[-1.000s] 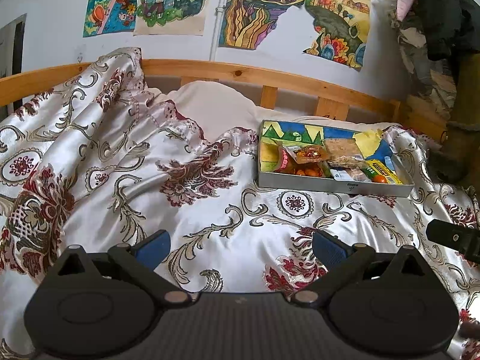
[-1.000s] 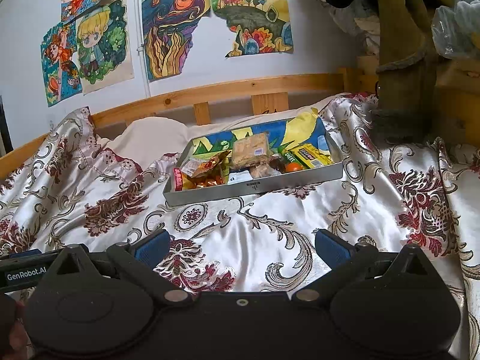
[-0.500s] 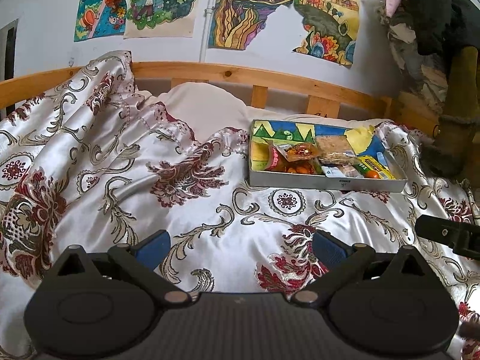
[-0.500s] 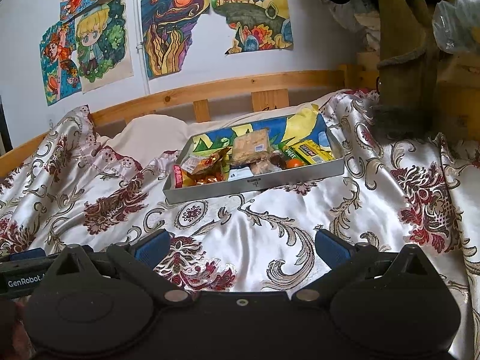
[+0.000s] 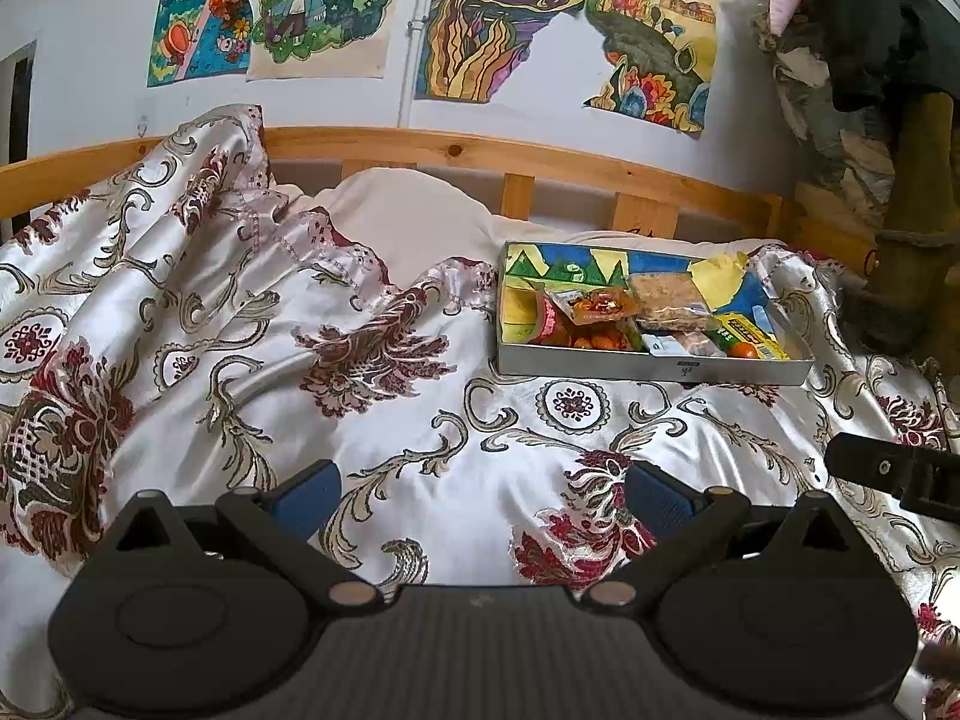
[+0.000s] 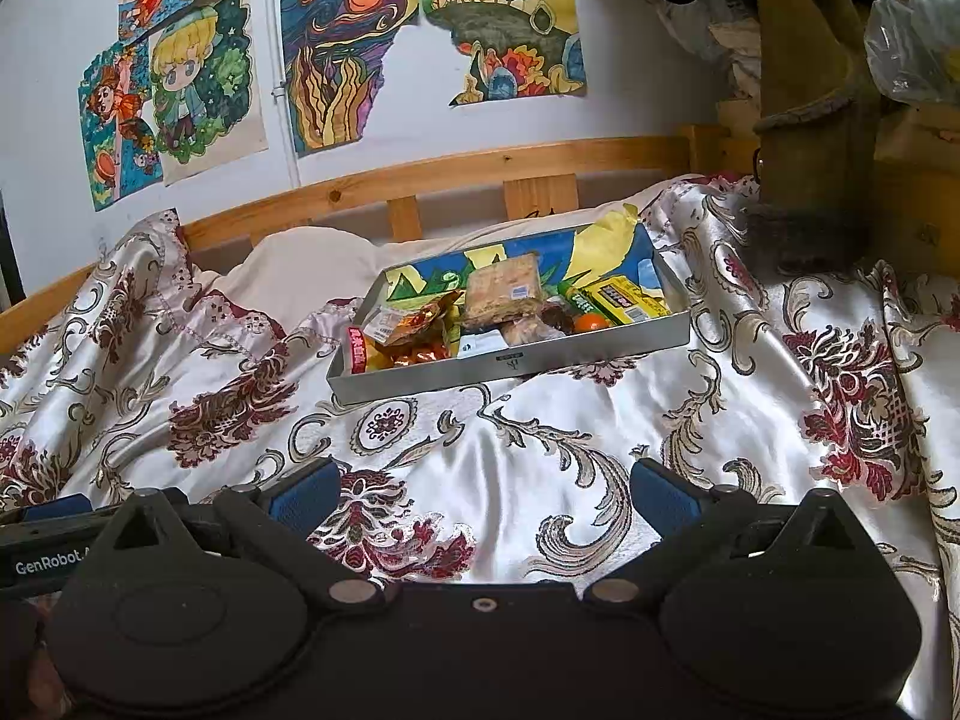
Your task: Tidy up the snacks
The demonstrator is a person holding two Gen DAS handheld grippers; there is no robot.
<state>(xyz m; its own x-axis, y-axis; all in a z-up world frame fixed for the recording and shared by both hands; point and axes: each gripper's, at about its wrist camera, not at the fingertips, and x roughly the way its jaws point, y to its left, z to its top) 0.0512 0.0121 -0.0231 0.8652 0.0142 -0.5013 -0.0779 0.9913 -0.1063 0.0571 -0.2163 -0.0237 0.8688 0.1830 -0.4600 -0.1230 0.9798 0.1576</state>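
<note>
A shallow metal tray (image 5: 654, 364) (image 6: 510, 366) rests on the patterned bedspread, holding several snack packets: a pale crispy bar (image 5: 669, 297) (image 6: 503, 291), orange-red wrapped sweets (image 5: 597, 306) (image 6: 420, 324), a yellow box (image 5: 750, 333) (image 6: 624, 299) and a small orange (image 5: 744, 350) (image 6: 591, 322). My left gripper (image 5: 480, 495) hovers open over the blanket, well short of the tray and to its left. My right gripper (image 6: 483, 495) is open too, in front of the tray with nothing between its fingers. The right gripper's body (image 5: 894, 471) shows at the left wrist view's right edge.
A satin bedspread (image 5: 240, 360) with red and gold flowers lies rumpled over the bed, heaped high at the left. A white pillow (image 5: 408, 210) and wooden headboard (image 5: 480, 153) sit behind the tray. Drawings hang on the wall. Clothes and bags (image 6: 840, 120) pile up at the right.
Both views have drifted slightly; the tray sits a little further off and lower in the left wrist view. Both grippers stay open and empty.
</note>
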